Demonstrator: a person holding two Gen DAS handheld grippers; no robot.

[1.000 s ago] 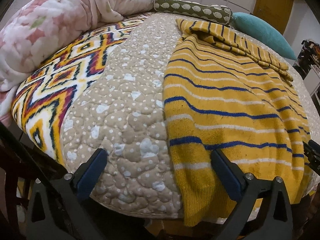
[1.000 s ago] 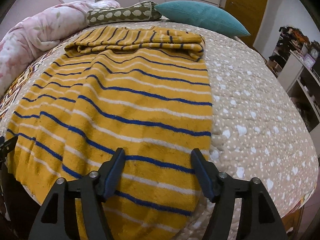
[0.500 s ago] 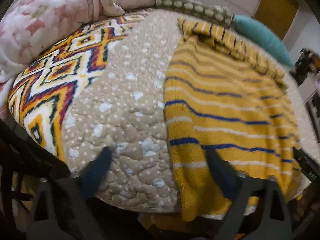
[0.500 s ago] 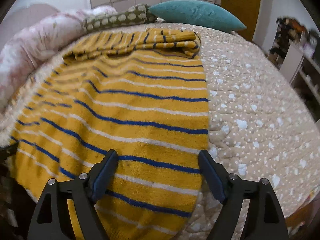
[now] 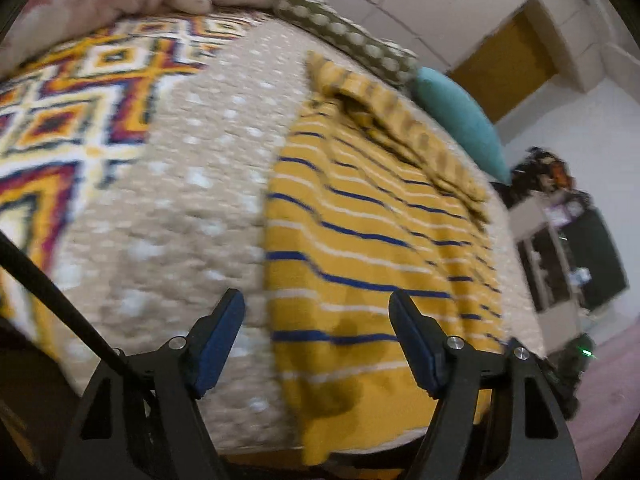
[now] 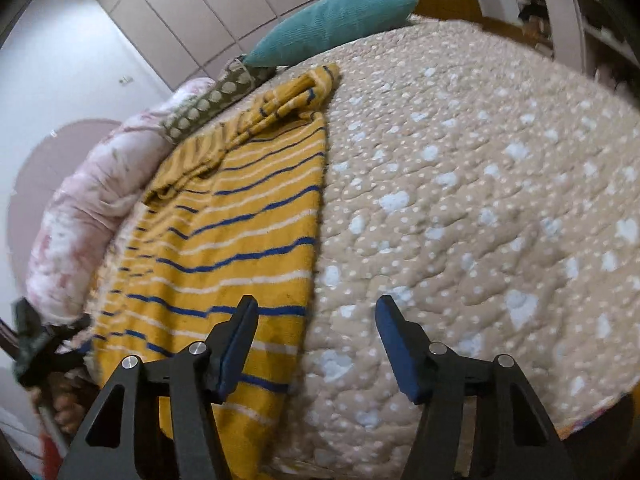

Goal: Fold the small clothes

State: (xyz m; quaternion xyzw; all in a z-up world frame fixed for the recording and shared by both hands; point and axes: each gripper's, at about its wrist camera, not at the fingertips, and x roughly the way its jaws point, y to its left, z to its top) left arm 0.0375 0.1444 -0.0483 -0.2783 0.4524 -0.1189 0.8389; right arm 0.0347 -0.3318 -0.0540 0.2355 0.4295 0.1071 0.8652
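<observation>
Bedding fills both views: a beige quilt (image 6: 480,200) with pale dots and hearts covers the bed, and each claw hangs over its near edge. The left claw (image 5: 316,340) stands spread, its jaws having just been closing a little, and between them lies only the left border of the yellow striped sweater (image 5: 360,240) – the pads are above the cloth, not pressing on it. The right claw (image 6: 316,344) is likewise spread after narrowing a little, and it straddles the sweater's right border, with quilt under one jaw and knit under the other; nothing is pinched. Outward from the claws, the sweater lies flat with its long axis running away from the near edge toward the pillows, its hem draping slightly over the bed's edge and its far end bunched into a folded band. So each claw sits at its own near corner of the hem, about equally close – the likely next move is to grip both corners and carry the hem up toward that far band, though that is only a judgement. Beyond the sweater lie a teal pillow (image 6: 332,20), a spotted bolster (image 5: 344,36), a pink floral duvet (image 6: 80,220) and, to the left, a zigzag-patterned blanket (image 5: 72,120).
</observation>
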